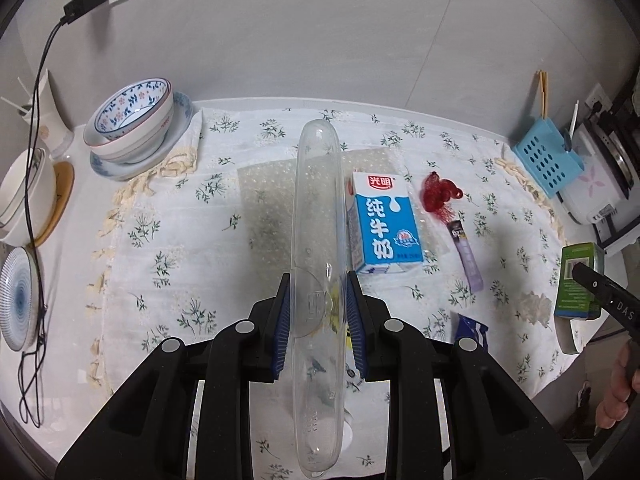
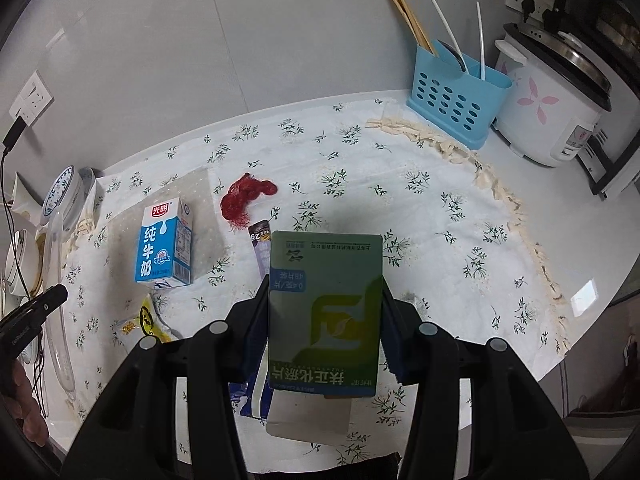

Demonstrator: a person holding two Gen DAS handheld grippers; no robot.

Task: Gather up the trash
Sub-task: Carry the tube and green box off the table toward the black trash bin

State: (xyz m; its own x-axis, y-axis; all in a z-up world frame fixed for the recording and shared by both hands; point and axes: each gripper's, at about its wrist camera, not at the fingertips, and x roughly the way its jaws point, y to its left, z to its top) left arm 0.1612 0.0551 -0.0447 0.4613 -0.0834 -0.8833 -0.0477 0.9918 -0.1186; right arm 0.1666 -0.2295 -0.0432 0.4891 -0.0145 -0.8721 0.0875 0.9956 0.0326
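My left gripper is shut on a clear plastic container, held on edge above the floral tablecloth. My right gripper is shut on a green medicine box, lifted over the cloth; it also shows in the left wrist view. On the cloth lie a blue milk carton, a red net scrap, a purple sachet, a dark blue wrapper and a yellow wrapper.
Stacked bowls on a plate and more dishes stand at the left. A blue cutlery basket and a rice cooker stand at the back right. A black cable hangs from the wall socket.
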